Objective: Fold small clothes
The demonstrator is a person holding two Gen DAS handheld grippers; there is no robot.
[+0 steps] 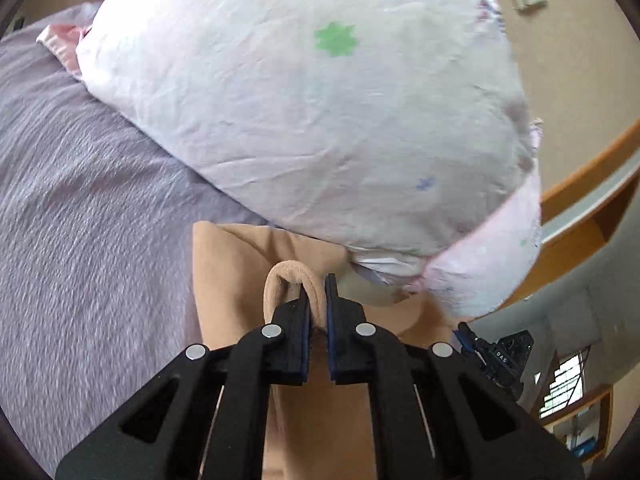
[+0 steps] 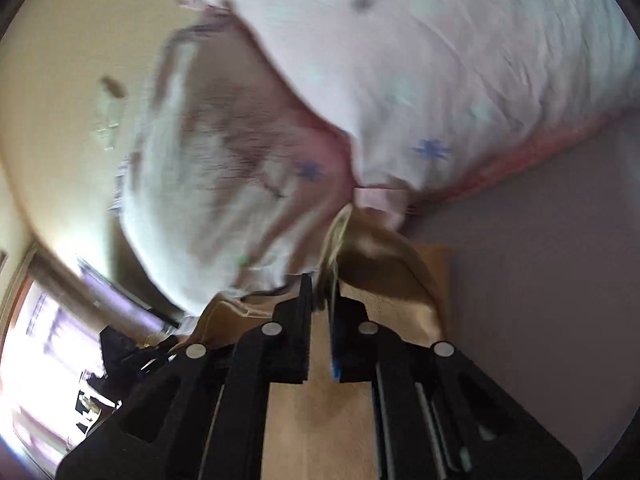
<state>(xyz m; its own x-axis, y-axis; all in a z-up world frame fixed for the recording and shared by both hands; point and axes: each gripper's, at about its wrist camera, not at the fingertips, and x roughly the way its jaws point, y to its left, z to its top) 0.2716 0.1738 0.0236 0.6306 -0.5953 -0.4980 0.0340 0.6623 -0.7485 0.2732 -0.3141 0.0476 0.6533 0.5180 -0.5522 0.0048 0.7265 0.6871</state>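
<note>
A tan small garment (image 1: 236,264) lies on a lilac bedsheet (image 1: 80,208) in front of a white pillow. My left gripper (image 1: 318,292) is shut on a folded edge of the tan garment, which loops out above the fingertips. In the right wrist view my right gripper (image 2: 320,292) is shut on another raised edge of the tan garment (image 2: 384,264), lifted off the sheet (image 2: 540,280). The right gripper also shows at the lower right of the left wrist view (image 1: 496,356). The right view is blurred by motion.
A large white pillow with green and blue star prints (image 1: 320,112) lies just beyond the garment; it also fills the right wrist view (image 2: 440,60). A wooden bed frame (image 1: 592,184) and beige wall stand behind it. A window (image 2: 36,344) is at the left.
</note>
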